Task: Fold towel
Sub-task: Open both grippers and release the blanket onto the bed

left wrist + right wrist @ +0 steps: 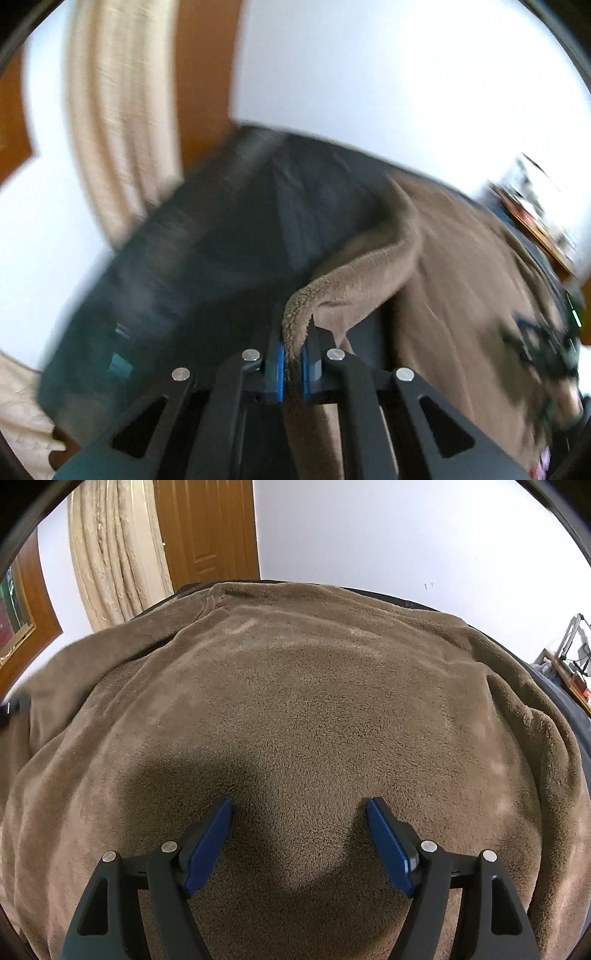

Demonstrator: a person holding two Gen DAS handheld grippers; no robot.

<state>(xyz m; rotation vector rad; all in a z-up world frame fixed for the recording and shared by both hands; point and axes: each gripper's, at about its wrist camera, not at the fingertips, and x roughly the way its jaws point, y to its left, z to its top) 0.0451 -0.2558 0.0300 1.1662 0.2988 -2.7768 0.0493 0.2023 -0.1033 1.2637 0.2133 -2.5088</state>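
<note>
Item: brown fleece towel, spread over a dark surface (table or bed, cannot tell which), covering nearly all of it in the right wrist view.

Left gripper: jaws together, blue pads clamped on a raised edge of the towel. The pinched edge rises as a ridge from the pads toward 1 o'clock in the left wrist view; the rest of the fabric lies toward 3 o'clock, with bare dark surface toward 10 o'clock. This view is blurred.

Right gripper: jaws wide apart, blue pads at 7 and 5 o'clock in its own view, tips at the towel's pile with nothing pinched between them; its shadow falls on the fabric between them.

Surroundings: beige curtain at 11 o'clock, wooden door just beside it, white wall at 1 o'clock, cluttered shelf at 3 o'clock.
</note>
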